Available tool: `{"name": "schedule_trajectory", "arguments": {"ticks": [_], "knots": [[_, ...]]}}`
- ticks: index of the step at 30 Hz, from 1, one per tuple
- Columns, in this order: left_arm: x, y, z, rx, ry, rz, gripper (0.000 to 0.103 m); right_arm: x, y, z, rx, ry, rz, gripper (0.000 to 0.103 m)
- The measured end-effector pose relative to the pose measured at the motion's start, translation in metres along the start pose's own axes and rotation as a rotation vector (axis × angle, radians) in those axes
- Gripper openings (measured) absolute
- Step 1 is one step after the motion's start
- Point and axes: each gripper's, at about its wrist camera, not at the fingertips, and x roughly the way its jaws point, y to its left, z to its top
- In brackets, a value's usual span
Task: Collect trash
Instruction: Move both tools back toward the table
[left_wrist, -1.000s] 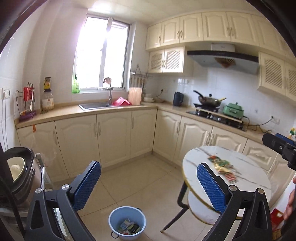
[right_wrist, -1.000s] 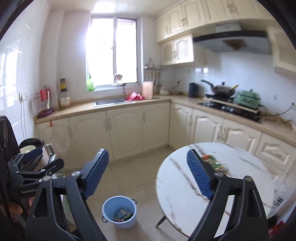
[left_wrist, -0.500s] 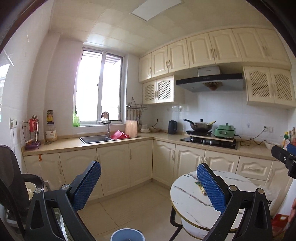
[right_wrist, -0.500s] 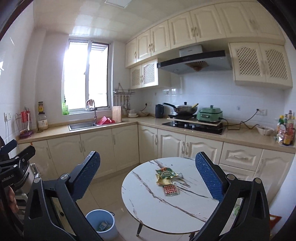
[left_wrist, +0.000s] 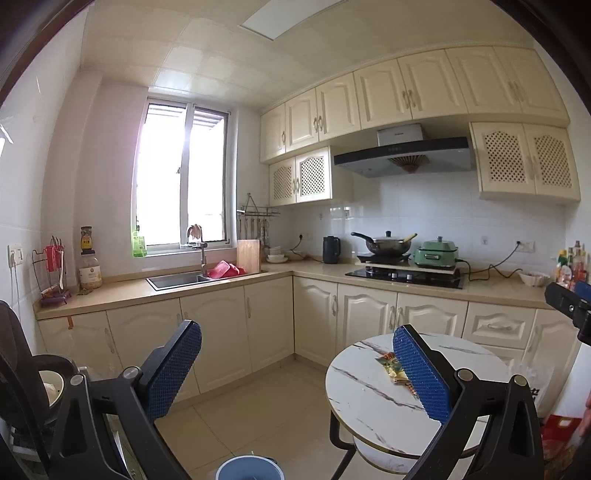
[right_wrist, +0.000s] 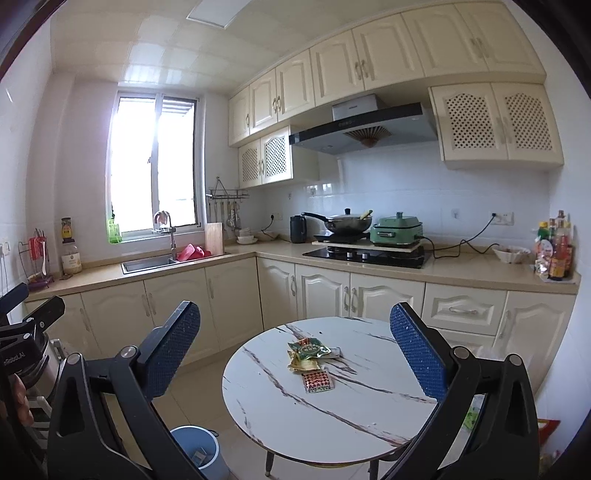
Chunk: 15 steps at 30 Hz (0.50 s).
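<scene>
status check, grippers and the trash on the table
Left gripper and right gripper jaws open, empty. Snack wrappers on round marble table, untouched. Blue bin on floor beside table. Nothing blocking.

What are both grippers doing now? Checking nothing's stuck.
Left gripper: open, holding nothing.
Right gripper: open, holding nothing.

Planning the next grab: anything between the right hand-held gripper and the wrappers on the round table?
Nothing visible. The right hand-held gripper is open and empty, and the wrappers lie in the open on the marble table, with only bare tabletop around them.
</scene>
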Motion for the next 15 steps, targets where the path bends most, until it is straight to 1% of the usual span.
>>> {"name": "schedule_trajectory", "arguments": {"ticks": [3, 8, 11, 15], "knots": [[0.027, -0.003, 0.005, 0.006, 0.022, -0.011, 0.102, 0.011, -0.006, -0.005, -0.002, 0.02, -0.014, 0.103], [0.092, -0.018, 0.005, 0.01, 0.134, -0.049, 0.102, 0.042, -0.025, -0.024, 0.006, 0.094, -0.053, 0.103], [0.134, -0.032, 0.002, 0.025, 0.215, -0.06, 0.102, 0.071, -0.039, -0.041, 0.025, 0.163, -0.075, 0.103], [0.188, -0.048, -0.003, 0.039, 0.316, -0.089, 0.102, 0.124, -0.055, -0.075, 0.039, 0.298, -0.078, 0.103]]}}
